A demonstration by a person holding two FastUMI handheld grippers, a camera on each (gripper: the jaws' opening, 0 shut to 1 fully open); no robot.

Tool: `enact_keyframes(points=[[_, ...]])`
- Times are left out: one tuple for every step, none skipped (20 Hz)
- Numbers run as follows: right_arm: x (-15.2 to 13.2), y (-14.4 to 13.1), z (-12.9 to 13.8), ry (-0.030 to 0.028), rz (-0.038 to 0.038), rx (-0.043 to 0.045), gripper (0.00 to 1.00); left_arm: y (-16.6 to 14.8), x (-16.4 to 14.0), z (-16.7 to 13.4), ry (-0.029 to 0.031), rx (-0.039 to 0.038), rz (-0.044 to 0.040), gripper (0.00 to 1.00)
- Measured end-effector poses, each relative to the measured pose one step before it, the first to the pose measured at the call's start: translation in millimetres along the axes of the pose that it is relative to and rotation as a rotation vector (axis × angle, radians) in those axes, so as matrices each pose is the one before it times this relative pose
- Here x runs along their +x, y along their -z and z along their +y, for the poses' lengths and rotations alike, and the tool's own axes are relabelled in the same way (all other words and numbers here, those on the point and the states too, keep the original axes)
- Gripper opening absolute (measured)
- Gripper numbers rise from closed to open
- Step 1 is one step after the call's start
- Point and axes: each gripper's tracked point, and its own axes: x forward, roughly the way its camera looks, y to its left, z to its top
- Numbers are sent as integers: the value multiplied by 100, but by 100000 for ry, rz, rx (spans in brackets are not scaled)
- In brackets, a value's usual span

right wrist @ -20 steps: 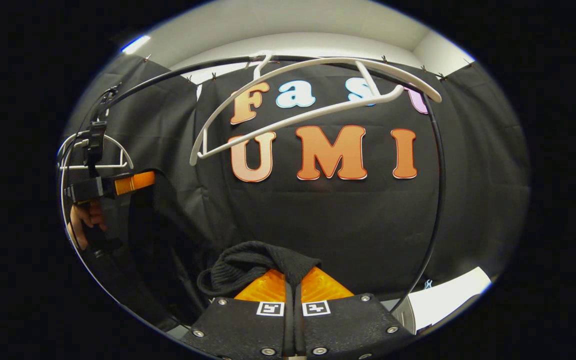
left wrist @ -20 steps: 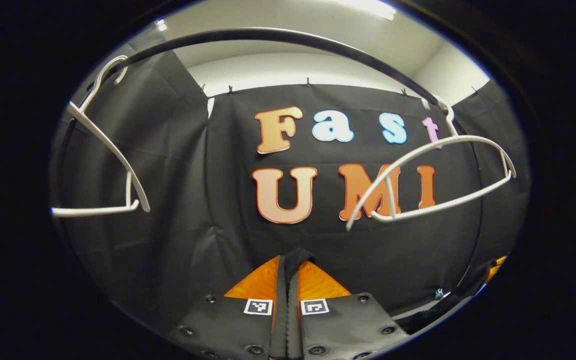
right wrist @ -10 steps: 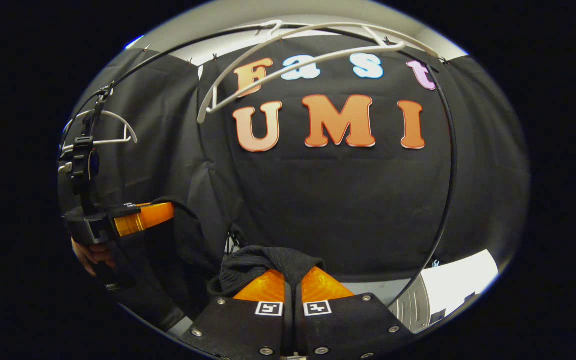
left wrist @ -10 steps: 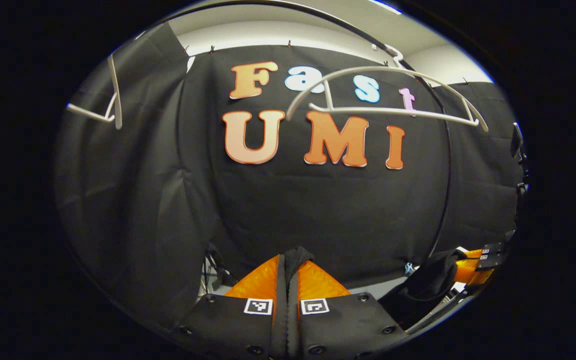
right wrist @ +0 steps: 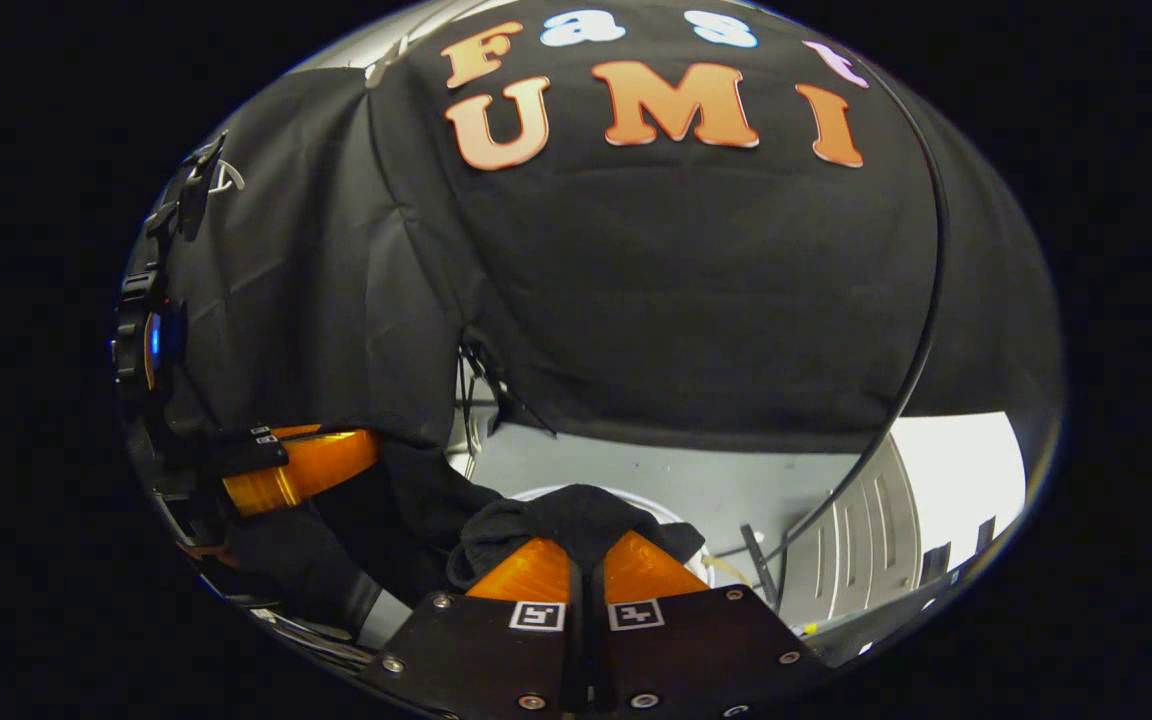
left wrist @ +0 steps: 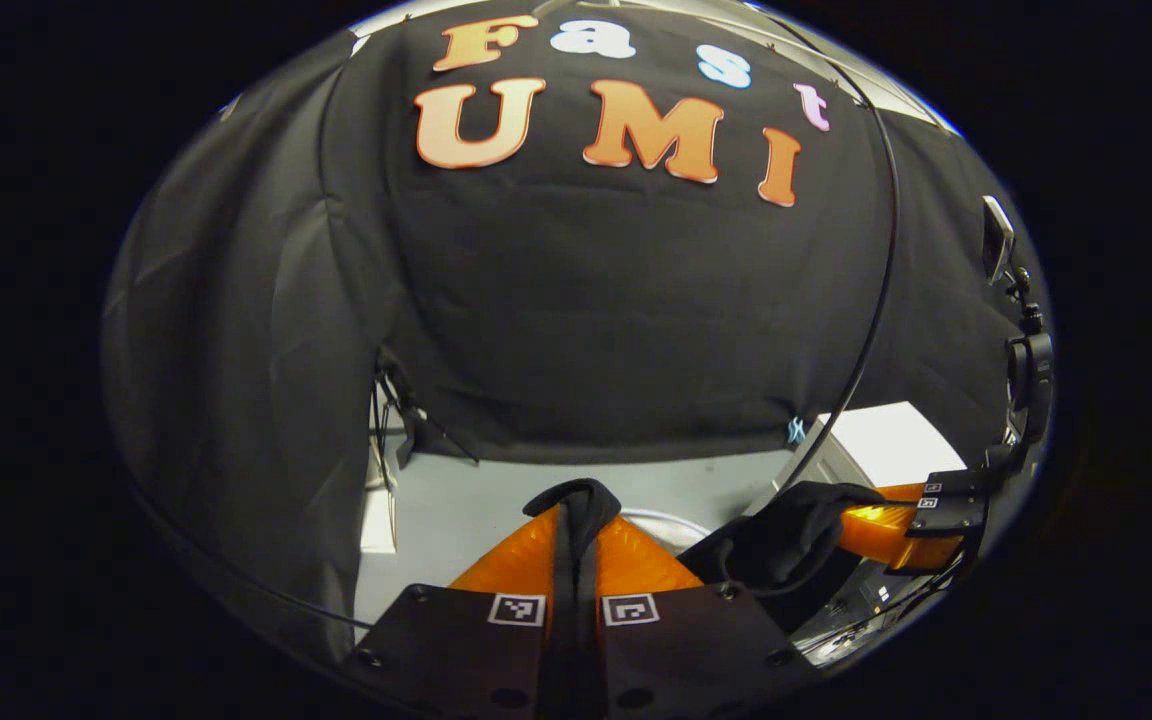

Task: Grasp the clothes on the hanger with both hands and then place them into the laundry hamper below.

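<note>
The left gripper (left wrist: 576, 515) is clamped on a fold of the black knitted garment (left wrist: 786, 535), which is stretched across to the right gripper (right wrist: 581, 555), likewise clenched on it. Both should be lowered evenly over the white round hamper rim (right wrist: 526, 494) before release.

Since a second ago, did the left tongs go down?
Yes. The left tongs, shut on the black clothes, went down: the wall climbed in the left gripper view, and the floor now shows.

Dim booth, strong fisheye bending at edges, floor (left wrist: 496, 490) perhaps overexposed.
</note>
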Motion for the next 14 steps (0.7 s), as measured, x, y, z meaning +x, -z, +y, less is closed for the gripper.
enact_keyframes(points=[[304,994,-109,526,2543,7,3,1420,12,439,-1234,330,2337,7],[314,683,-46,247,1909,58,4,915,68,148,-426,-143,2489,5],[231,460,-65,607,1213,-162,10,333,-177,199,73,-873,2188,6],[152,417,-120,659,760,-380,12,115,-63,297,-771,-715,1330,13],[-17,330,72,-52,871,-459,16,870,196,2,495,13,3152,16],[432,-59,330,-1654,-159,218,23,441,305,-168,386,1365,996,28],[-374,-4,305,-1236,158,310,39,46,103,217,-562,2172,102,34],[697,569,69,21,1683,-122,56,412,131,-131,694,1887,1035,53],[46,576,-163,144,2215,-277,72,42,267,-92,-627,1724,632,69],[141,349,-45,307,692,463,78,23,176,46,-372,1254,768,84],[218,240,1,67,491,605,80,446,273,-23,-138,179,861,100],[-23,-29,-185,454,-5,392,91,367,-52,-252,440,-552,977,100],[-131,-223,-185,935,-475,136,93,430,-109,-212,307,-982,650,100],[-189,-69,-142,855,-332,227,93,182,-67,-119,423,-1206,613,99]])
